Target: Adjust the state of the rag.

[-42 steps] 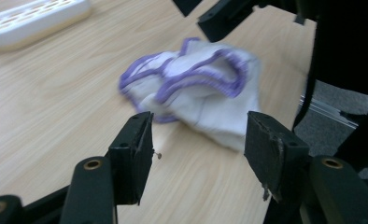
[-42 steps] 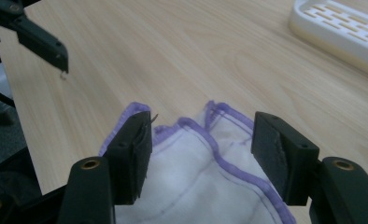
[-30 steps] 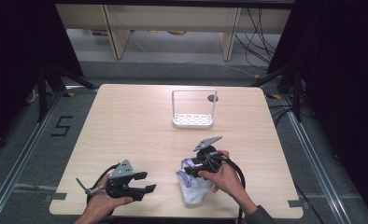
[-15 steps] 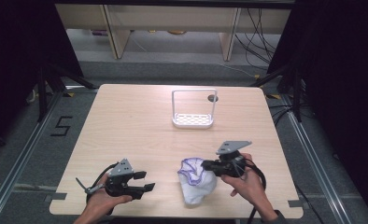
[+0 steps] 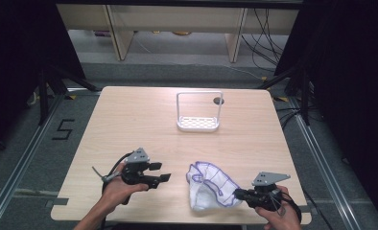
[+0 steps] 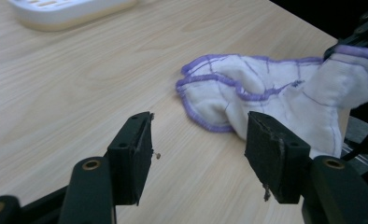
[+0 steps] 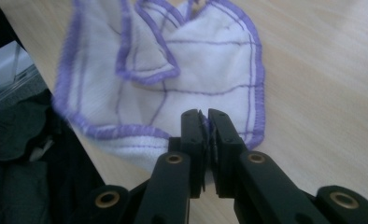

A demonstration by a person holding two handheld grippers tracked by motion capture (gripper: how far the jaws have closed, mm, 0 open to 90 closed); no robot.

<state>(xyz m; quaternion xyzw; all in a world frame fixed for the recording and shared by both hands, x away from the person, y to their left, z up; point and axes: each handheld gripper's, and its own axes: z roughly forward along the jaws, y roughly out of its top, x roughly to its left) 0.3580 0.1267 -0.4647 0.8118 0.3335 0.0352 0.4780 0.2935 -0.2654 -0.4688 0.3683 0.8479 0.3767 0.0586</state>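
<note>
In the left gripper view the white tray (image 6: 70,11) is cut off by the top edge. The cloth's (image 7: 173,84) near corner is hidden between the right hand-held gripper's (image 7: 205,140) closed jaws. Its left hem is blurred there.

The left black two-finger gripper (image 5: 159,172) sits in the left hand (image 5: 121,185), its fingers (image 6: 131,156) spread wide apart. The right black gripper (image 5: 238,193), held by the right hand (image 5: 277,214), has its fingers pressed together on a cloth edge.
</note>
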